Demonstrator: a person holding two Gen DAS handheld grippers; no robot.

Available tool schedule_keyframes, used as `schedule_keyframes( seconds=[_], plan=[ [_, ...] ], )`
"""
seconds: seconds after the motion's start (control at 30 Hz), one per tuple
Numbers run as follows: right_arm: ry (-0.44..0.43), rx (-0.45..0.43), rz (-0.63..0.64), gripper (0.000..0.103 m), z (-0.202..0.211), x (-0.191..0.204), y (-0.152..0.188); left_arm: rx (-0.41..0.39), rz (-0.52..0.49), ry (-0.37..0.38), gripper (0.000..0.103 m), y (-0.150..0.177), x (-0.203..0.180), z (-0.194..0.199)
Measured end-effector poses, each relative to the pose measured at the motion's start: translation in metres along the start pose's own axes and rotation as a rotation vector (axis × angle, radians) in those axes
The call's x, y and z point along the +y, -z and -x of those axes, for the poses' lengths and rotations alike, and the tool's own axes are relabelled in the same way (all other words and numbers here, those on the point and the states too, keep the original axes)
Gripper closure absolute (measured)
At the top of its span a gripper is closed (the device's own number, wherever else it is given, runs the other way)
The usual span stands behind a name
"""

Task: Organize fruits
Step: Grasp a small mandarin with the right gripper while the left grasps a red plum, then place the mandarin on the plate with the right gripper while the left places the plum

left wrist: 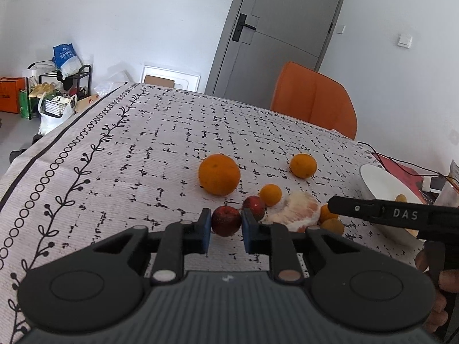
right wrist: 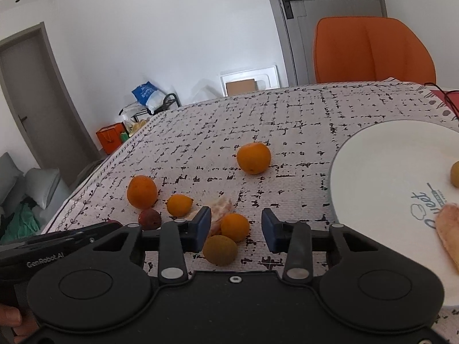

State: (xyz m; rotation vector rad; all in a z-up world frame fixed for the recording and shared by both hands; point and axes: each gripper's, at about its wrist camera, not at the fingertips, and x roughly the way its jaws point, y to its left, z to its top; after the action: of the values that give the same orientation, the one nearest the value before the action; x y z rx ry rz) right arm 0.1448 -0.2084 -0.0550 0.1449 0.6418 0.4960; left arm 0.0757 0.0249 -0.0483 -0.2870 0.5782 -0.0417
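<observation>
My left gripper is shut on a dark red fruit that rests on the patterned tablecloth. A second red fruit lies just behind it. My right gripper stands open around a small orange, with gaps on both sides. A yellow-green fruit lies in front of that orange. A peeled citrus sits behind the left pad. Loose oranges lie further back: a big orange, a medium orange and a small orange.
A white plate at the right holds a yellowish fruit and a peeled piece. An orange chair stands behind the table. Thin cables run near the plate. The table's left edge drops to a cluttered floor.
</observation>
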Motion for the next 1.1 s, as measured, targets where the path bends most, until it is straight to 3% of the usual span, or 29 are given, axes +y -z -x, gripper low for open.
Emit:
schedule_keyframes(
  seconds=[0.3,0.73,1.1],
  plan=[
    [0.000,0.033,0.013,0.082,-0.010,0.000,-0.002,-0.017,0.002,-0.003,0.082,0.000,-0.001,0.004],
    [-0.044,-0.064,-0.024,0.083,0.028,-0.006,-0.013,-0.064,-0.034,0.014,0.082,-0.011,-0.017,0.022],
    [-0.008,-0.154,-0.099,0.083,0.064,-0.037,-0.009,-0.054,-0.077,0.060,0.082,-0.012,-0.042,0.016]
  ],
)
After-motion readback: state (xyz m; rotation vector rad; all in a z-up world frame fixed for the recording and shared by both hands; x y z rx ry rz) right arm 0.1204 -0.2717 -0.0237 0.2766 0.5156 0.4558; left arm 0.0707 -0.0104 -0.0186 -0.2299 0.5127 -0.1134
